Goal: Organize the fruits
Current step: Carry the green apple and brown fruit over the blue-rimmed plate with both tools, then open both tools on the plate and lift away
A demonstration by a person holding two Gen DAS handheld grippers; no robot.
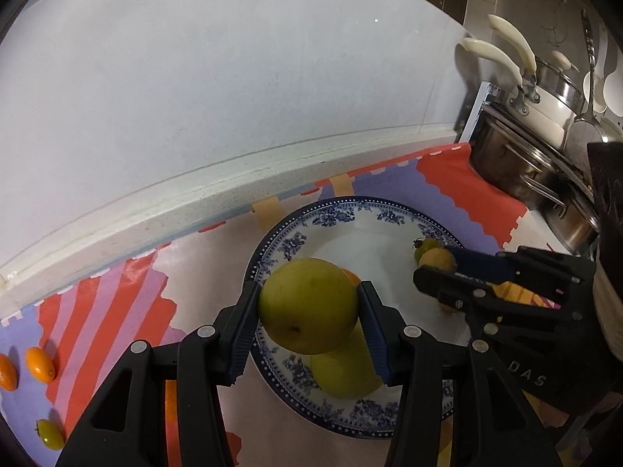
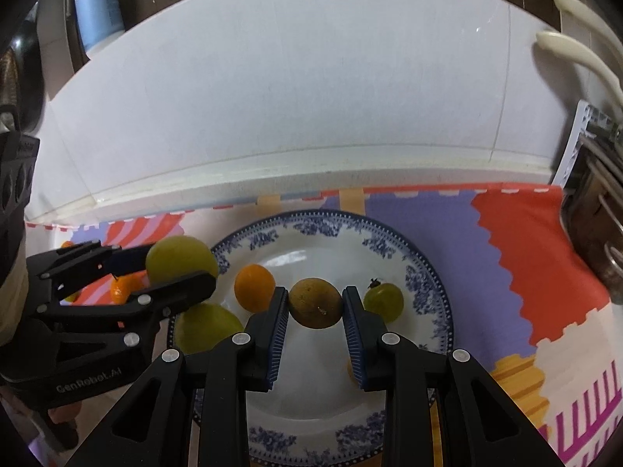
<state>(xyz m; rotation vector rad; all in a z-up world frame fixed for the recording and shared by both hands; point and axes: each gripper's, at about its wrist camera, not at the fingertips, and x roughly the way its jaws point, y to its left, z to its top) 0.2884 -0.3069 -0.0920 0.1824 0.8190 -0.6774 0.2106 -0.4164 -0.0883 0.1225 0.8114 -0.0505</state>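
Black gripper arms fill the bottom of both views, and past them lies the patterned cloth (image 2: 518,249) in red, purple and cream, spread up to the white backsplash ledge. On it sits the blue-and-white plate (image 2: 428,280), the largest thing on the cloth. Over the plate's left side the left gripper (image 1: 308,305) has its blue pads pressed on either side of a large yellow-green fruit (image 1: 309,305), held above a second yellow-green fruit (image 1: 342,369) that rests on the plate. The right gripper (image 2: 315,303) is closed on a smaller brownish round fruit (image 2: 315,302) over the plate's middle. Just left of it on the plate is an orange (image 2: 254,287), and just right a small green tomato (image 2: 383,300). Off the plate, at the cloth's left edge, lie two little orange kumquats (image 1: 39,364) and a small yellow tomato (image 1: 50,433), well apart from the dish.
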